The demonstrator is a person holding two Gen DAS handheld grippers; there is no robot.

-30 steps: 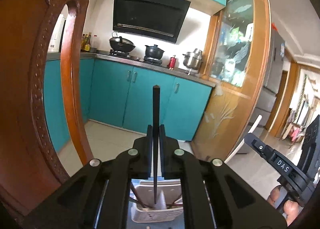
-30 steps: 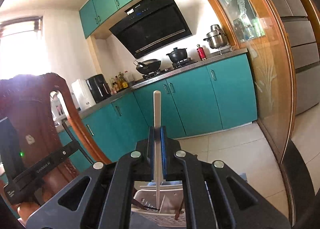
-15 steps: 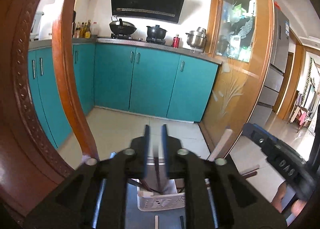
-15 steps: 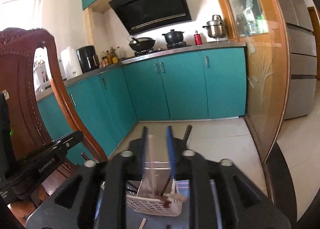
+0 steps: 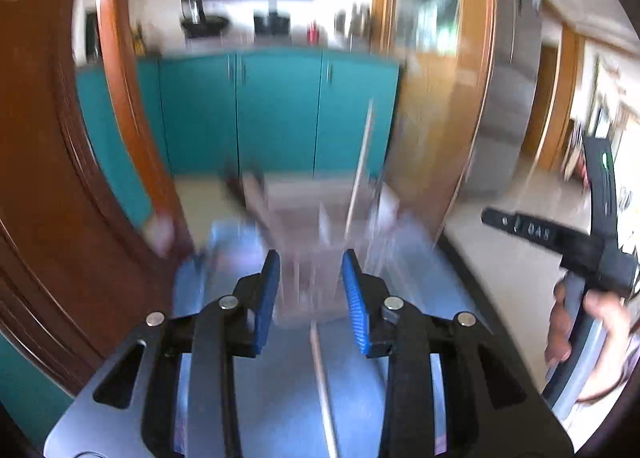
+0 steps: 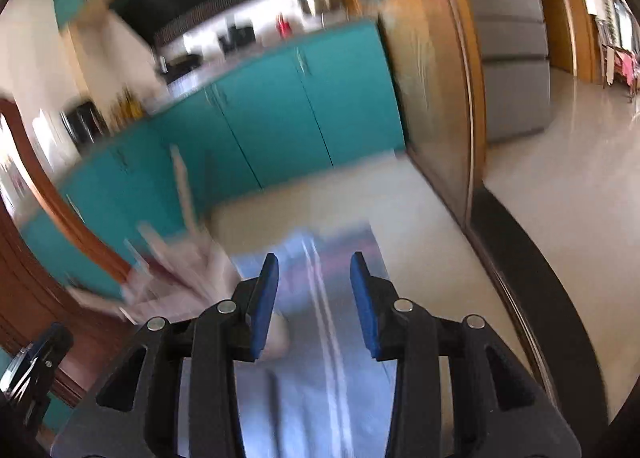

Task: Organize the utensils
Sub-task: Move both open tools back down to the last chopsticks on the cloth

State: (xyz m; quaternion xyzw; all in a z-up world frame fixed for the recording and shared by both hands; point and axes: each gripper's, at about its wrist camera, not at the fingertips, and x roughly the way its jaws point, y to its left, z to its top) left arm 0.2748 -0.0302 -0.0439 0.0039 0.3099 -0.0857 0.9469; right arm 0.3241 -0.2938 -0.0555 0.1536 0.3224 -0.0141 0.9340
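Both views are motion-blurred. My left gripper (image 5: 310, 290) is open and empty, just in front of the white utensil basket (image 5: 320, 218), which holds several sticks, among them a pale chopstick (image 5: 362, 162) standing upright. A pale chopstick (image 5: 324, 386) lies on the blue mat (image 5: 408, 338) under the gripper. My right gripper (image 6: 314, 298) is open and empty above the mat (image 6: 296, 398), where pale chopsticks (image 6: 328, 322) lie. The basket (image 6: 176, 270) is to its left. The right gripper's body shows in the left wrist view (image 5: 560, 242).
A carved wooden chair back (image 5: 60, 178) stands close on the left. Teal kitchen cabinets (image 5: 276, 110) and a wooden-framed glass door (image 5: 436, 98) are behind. The table's dark edge (image 6: 532, 298) runs on the right, with tiled floor beyond.
Both grippers opened and let go of their chopsticks, the black one and the pale one, over the basket. Both have since tilted down toward the mat, the right one swinging to the right.
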